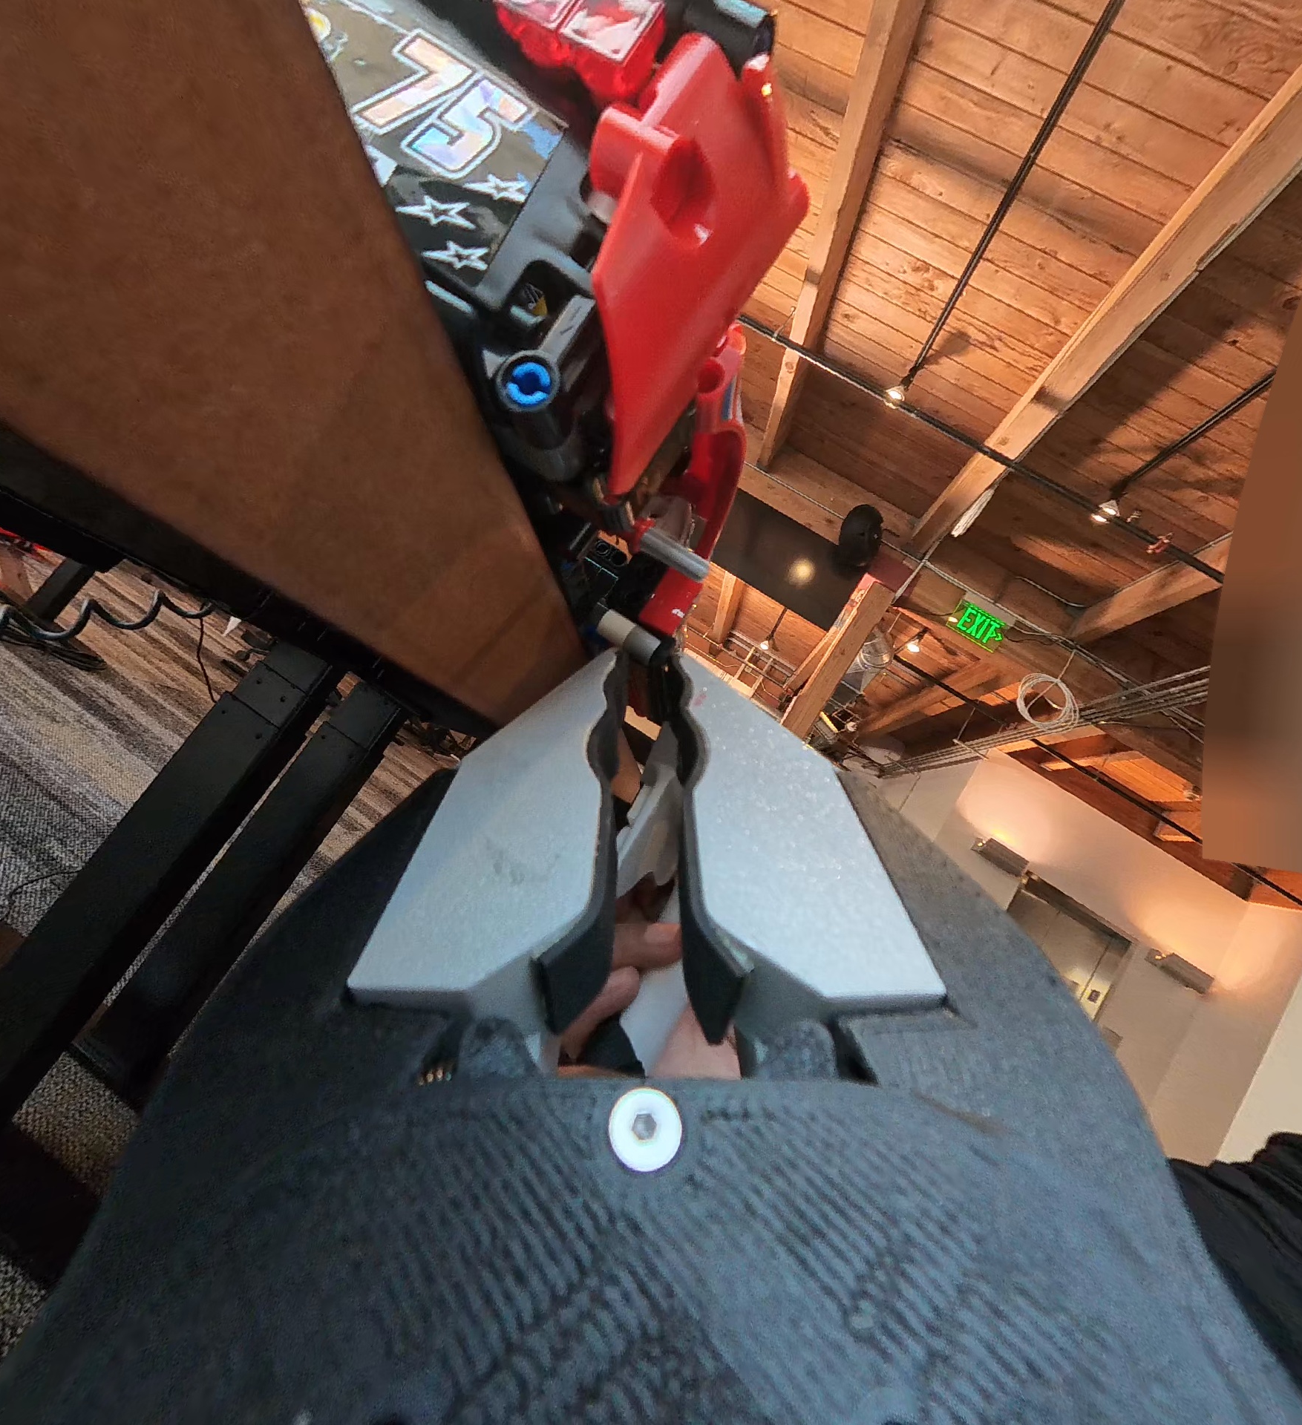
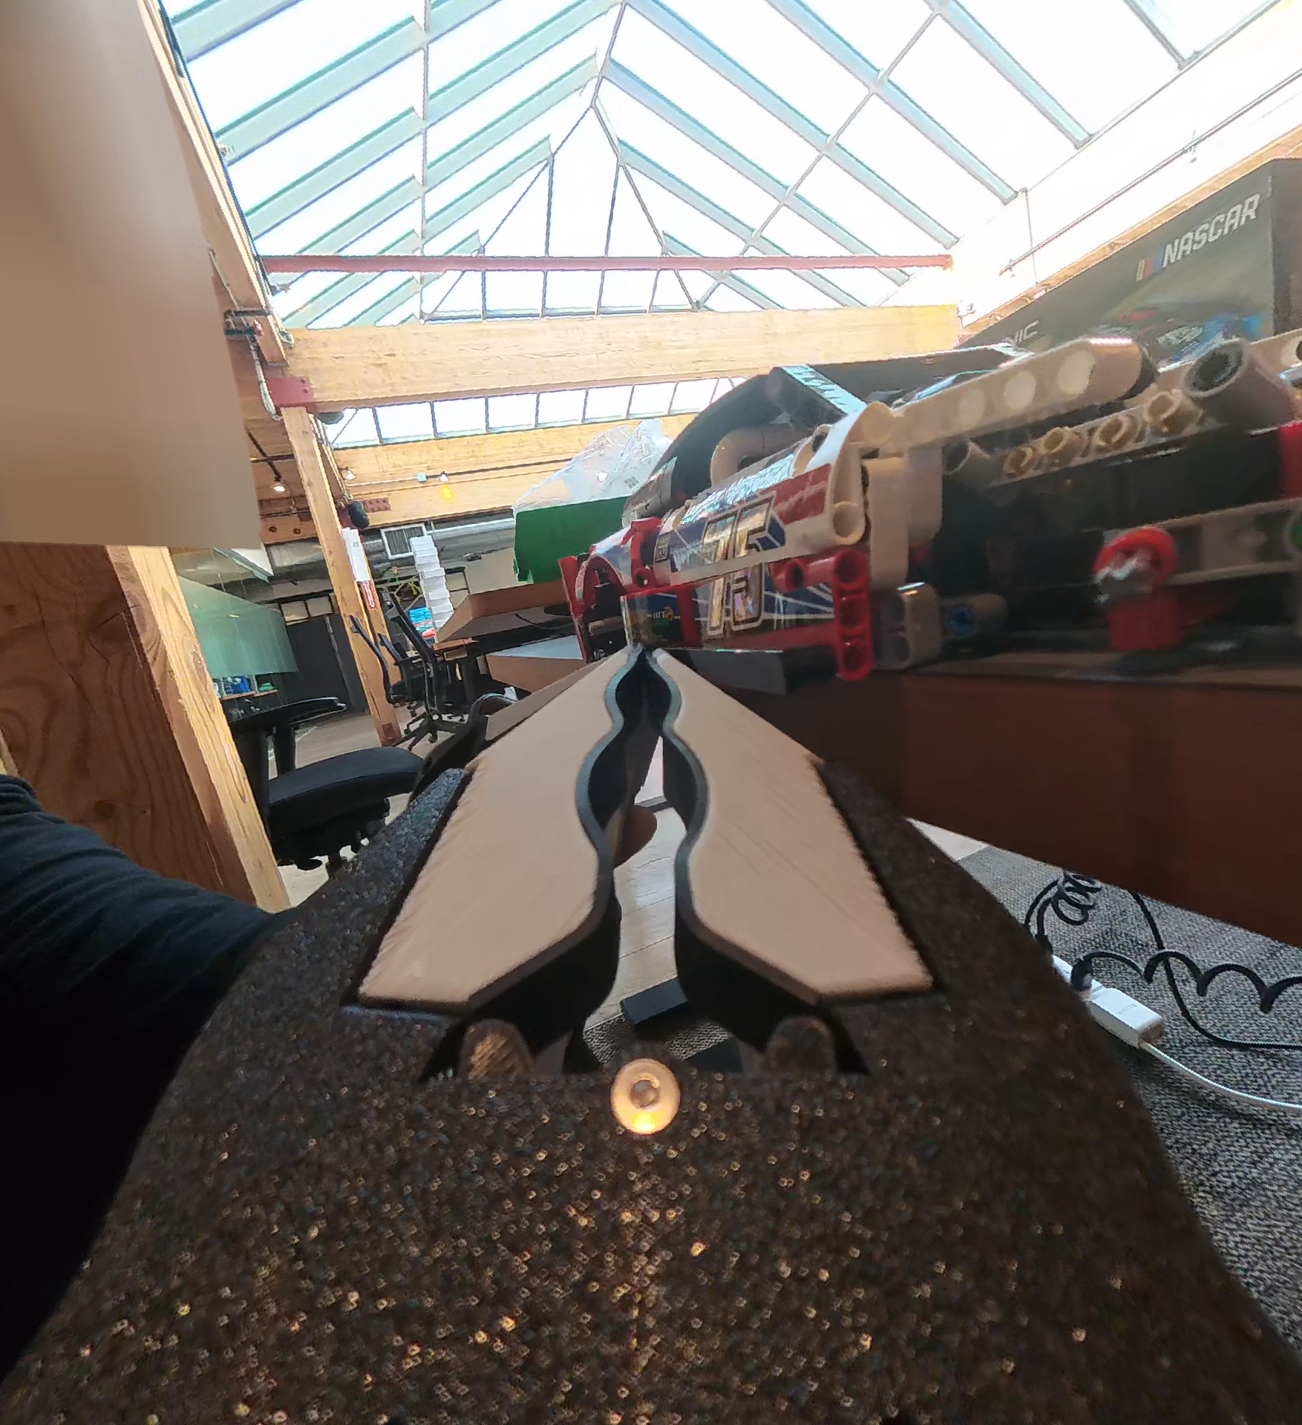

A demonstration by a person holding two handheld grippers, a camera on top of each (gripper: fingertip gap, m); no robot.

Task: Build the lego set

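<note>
Nearest to us in the left wrist view is the dark textured body of the left gripper (image 1: 644, 667), whose two grey fingers (image 1: 513, 833) run forward and nearly meet at their tips; we see those tips pinched on the small black end of the lego car (image 1: 663, 254) at the corner of the table, with only a narrow wavy slit left between the pads. Through that slit, lower down, part of a hand shows behind the tool. The car lies on the brown wooden table (image 1: 193, 308), right at its edge: a large red panel (image 1: 690, 285) stands up from a black body that carries stickers with stars, a blue pin (image 1: 526, 383) sits in the black frame just beside the panel, and a short grey axle (image 1: 671, 557) sticks out below it. In the right wrist view the right gripper (image 2: 642, 655) points up at the same car from below the table edge, its pale fingers (image 2: 509, 848) drawn almost together; the tips sit at the underside of the car's stickered side, but we cannot tell whether they grip any part of it. From this side the car shows a white perforated beam (image 2: 1010, 393), a red beam with holes (image 2: 852, 617) and a red wheel-like piece (image 2: 1134, 563). Behind it stands the dark set box (image 2: 1203, 254). Farther out we see black office chairs (image 2: 339, 779), cables (image 2: 1188, 995) on the grey carpet, and a glass skylight (image 2: 594, 154) over wooden beams.
</note>
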